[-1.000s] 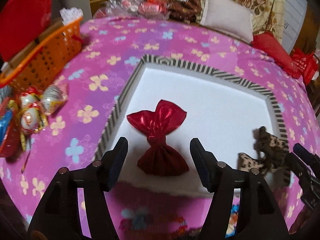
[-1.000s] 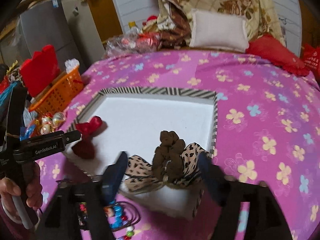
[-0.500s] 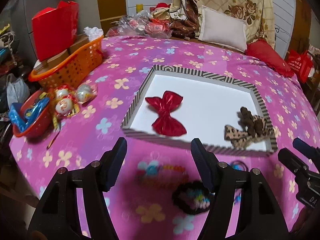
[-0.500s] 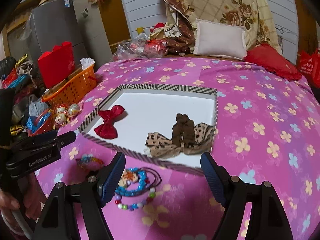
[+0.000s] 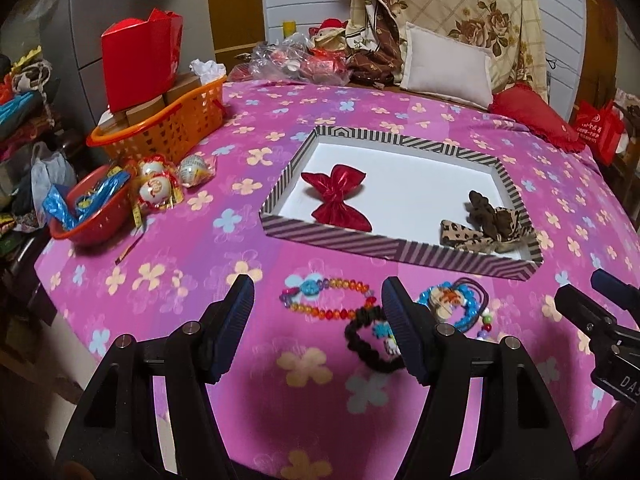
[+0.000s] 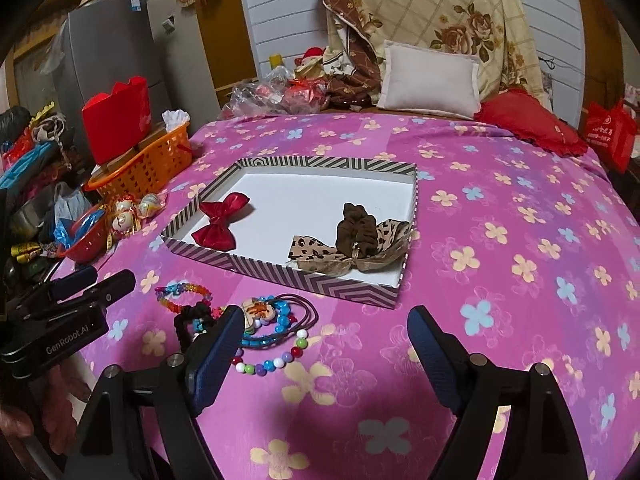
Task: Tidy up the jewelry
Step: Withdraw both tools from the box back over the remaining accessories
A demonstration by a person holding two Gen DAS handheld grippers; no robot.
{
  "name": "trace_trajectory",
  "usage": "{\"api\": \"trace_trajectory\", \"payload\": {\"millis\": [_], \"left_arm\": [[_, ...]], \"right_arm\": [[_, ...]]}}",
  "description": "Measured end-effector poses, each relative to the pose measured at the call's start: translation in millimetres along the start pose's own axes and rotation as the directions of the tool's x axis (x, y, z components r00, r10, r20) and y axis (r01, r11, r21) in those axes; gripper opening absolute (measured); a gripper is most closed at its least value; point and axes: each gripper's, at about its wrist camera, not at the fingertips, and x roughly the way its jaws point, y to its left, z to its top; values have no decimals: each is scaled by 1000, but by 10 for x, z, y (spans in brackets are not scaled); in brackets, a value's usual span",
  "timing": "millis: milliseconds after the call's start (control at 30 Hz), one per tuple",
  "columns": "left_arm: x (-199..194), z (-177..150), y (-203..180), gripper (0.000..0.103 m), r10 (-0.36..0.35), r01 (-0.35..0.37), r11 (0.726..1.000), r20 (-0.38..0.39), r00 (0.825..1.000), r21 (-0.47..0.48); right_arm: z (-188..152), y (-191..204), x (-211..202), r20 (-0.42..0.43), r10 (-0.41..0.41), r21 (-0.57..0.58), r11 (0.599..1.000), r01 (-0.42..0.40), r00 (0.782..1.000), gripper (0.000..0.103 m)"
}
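Observation:
A striped tray (image 5: 360, 240) (image 6: 304, 276) on the pink flowered cloth holds a red bow (image 5: 338, 196) (image 6: 220, 222) and a leopard bow with a brown scrunchie (image 5: 488, 228) (image 6: 356, 240). In front of the tray lie a rainbow bead bracelet (image 5: 312, 287) (image 6: 176, 296), a black scrunchie (image 5: 364, 344) (image 6: 188, 318) and a blue bead bracelet with a charm (image 5: 452, 304) (image 6: 264, 312). My left gripper (image 5: 316, 300) hangs open above the rainbow bracelet, holding nothing. My right gripper (image 6: 326, 324) hovers to the right of the blue bracelet. Its jaws are opening, with only cloth between them.
An orange basket (image 5: 168, 128) with boxes, a red bowl (image 5: 92, 216) and wrapped eggs (image 5: 160, 184) crowd the left side. A white pillow (image 6: 430, 76) and a red cushion (image 6: 528, 120) lie at the back. The cloth's near edge drops off close to both grippers.
Both grippers have drawn back from the tray, leaving the red bow and leopard bow inside it. The bracelets in front have come into view. The right jaws stand wider.

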Motion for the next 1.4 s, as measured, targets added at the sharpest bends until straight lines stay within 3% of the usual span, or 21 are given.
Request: {"api": "trace_trajectory", "payload": {"millis": [633,1400], "left_arm": [[-118,-197,-66,66,2,-2,1000,-12,1000,-6],[8,-243,-64,66,-7,6,1000,-52,999,-17]], "right_arm": [[-121,84,-14,-22,-26,-34,999,25,999,82],[-180,31,116,-64,-28,-16,1000,27,998,82]]}}
